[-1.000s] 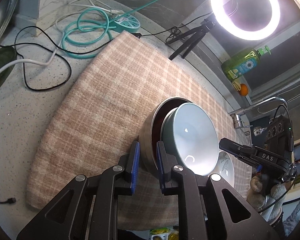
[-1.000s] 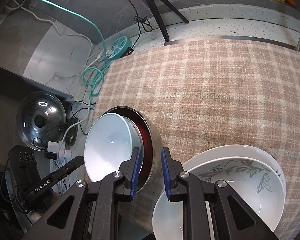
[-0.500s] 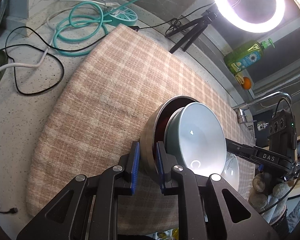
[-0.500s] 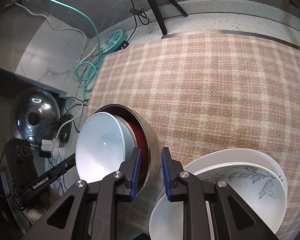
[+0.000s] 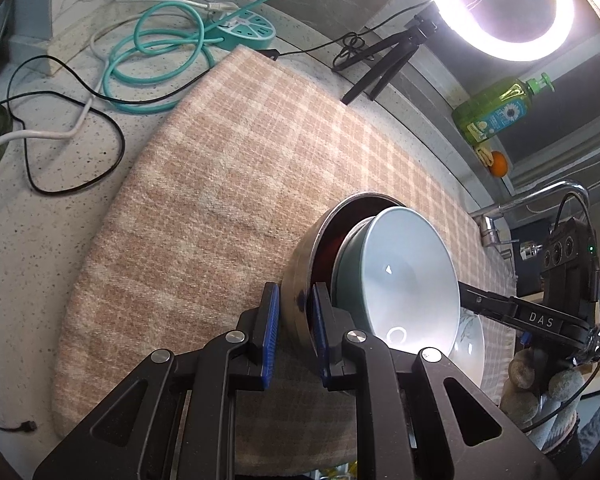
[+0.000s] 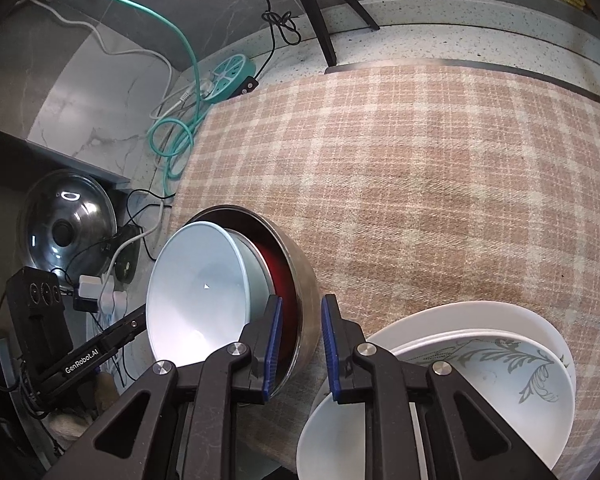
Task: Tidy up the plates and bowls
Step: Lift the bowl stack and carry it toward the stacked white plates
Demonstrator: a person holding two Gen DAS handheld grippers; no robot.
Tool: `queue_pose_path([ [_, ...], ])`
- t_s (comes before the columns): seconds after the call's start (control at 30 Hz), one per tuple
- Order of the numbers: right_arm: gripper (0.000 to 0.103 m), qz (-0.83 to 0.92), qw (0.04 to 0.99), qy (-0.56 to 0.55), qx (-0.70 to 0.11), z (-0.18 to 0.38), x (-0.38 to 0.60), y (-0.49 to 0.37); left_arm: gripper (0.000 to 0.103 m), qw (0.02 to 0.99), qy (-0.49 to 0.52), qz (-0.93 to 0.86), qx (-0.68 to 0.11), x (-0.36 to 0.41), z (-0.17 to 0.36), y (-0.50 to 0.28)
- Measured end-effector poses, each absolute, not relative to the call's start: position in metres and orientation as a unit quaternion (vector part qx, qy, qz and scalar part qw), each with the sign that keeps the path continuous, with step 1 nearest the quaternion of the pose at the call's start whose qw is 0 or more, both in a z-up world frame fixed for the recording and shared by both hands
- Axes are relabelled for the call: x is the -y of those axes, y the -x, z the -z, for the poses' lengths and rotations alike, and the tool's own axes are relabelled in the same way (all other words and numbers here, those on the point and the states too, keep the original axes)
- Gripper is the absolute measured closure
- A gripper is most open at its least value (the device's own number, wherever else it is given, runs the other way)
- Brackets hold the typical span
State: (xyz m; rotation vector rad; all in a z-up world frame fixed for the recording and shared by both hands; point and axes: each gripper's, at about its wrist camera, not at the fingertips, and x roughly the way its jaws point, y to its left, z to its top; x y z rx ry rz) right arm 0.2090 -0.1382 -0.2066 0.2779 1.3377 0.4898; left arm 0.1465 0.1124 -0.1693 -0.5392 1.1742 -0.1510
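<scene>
A steel bowl [image 5: 300, 264] [image 6: 306, 296] with a red inside carries a pale teal bowl [image 5: 404, 276] [image 6: 204, 288], and the pair leans over the checked cloth [image 5: 240, 180]. My left gripper [image 5: 294, 312] is shut on the steel rim on one side. On the opposite side my right gripper [image 6: 300, 332] is shut on the same rim. Just right of the right gripper lies a white plate [image 6: 480, 312] holding a leaf-patterned bowl [image 6: 500, 380] and a plain white bowl [image 6: 340, 432]. A gloved hand [image 5: 540, 384] holds the right gripper's handle.
A ring light [image 5: 500, 4] on a tripod, a green soap bottle [image 5: 496, 108], an orange [image 5: 499, 164] and a tap [image 5: 540, 196] line the far side. A teal power strip [image 5: 248, 32] and loose cables lie beyond the cloth. A steel pot lid [image 6: 66, 224] rests at the left.
Both grippers keep their hold on the steel rim. The nested bowls lean slightly more than before; otherwise nothing has shifted.
</scene>
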Motion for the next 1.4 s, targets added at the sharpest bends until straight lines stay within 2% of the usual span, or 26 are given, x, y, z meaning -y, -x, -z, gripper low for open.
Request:
queue_pose_path([
  [0.07,0.091,-0.224,0.746,-0.131,-0.614,0.207,0.140,-0.210,0.088,0.796,0.249,0.071,-0.546,-0.111,0.169,-0.147],
  [0.43,0.095,-0.226,0.737,-0.130,-0.623,0.216,0.135,-0.211,0.094,0.796,0.247,0.072,-0.548,-0.108,0.173,-0.150],
  [1.4,0.095,-0.220,0.742,-0.123,-0.622,0.216,0.130,-0.212,0.094,0.802,0.247,0.059,-0.541,-0.107,0.169,-0.147],
])
